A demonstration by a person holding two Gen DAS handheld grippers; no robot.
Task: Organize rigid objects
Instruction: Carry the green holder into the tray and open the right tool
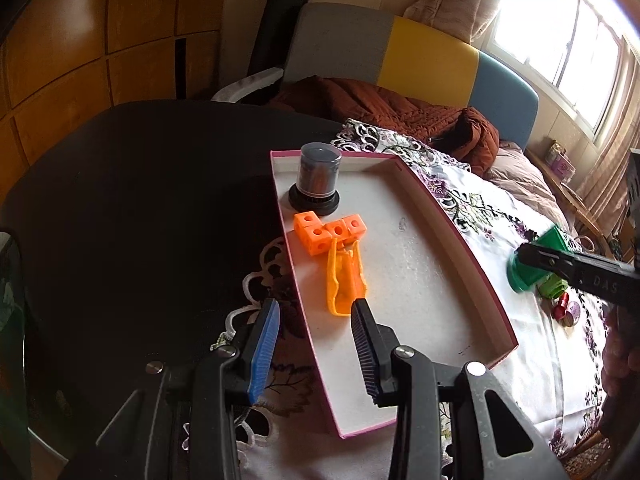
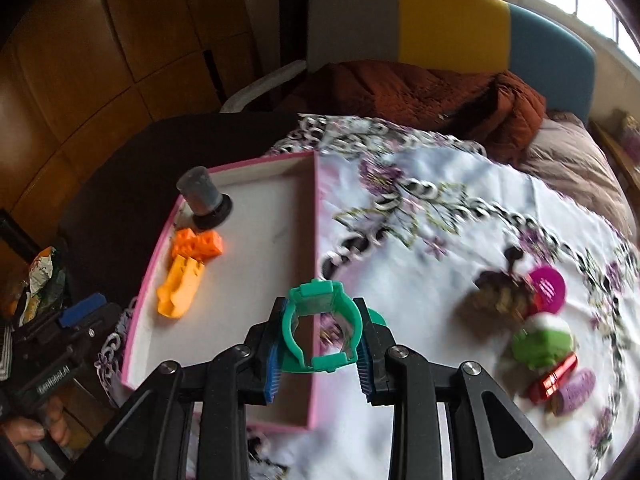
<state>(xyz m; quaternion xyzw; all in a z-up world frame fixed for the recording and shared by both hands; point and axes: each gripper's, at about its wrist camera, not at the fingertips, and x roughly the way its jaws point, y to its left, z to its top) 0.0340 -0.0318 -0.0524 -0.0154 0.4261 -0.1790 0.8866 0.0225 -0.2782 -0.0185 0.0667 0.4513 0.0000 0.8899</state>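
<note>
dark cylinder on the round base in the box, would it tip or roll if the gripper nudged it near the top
The dark cylinder stands upright in the pink-edged box, tall on a slightly wider black base, so a high nudge would probably tip it. Once on its side, its round body would likely roll. It looks like hard, smooth plastic, so probably stiff and perhaps slippery.

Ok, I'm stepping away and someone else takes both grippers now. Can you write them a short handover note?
Right gripper: shut on the green plastic piece, held above the tray's near right wall.
Left gripper: empty, jaws apart, over the tray's left wall.
Pink-rimmed tray: already holds the dark cylinder, orange cube block and orange clip.
Left to do: set the green piece in the tray, then bring over the items on the tablecloth: green toy, red piece, purple piece, magenta disc, brown object.
</note>
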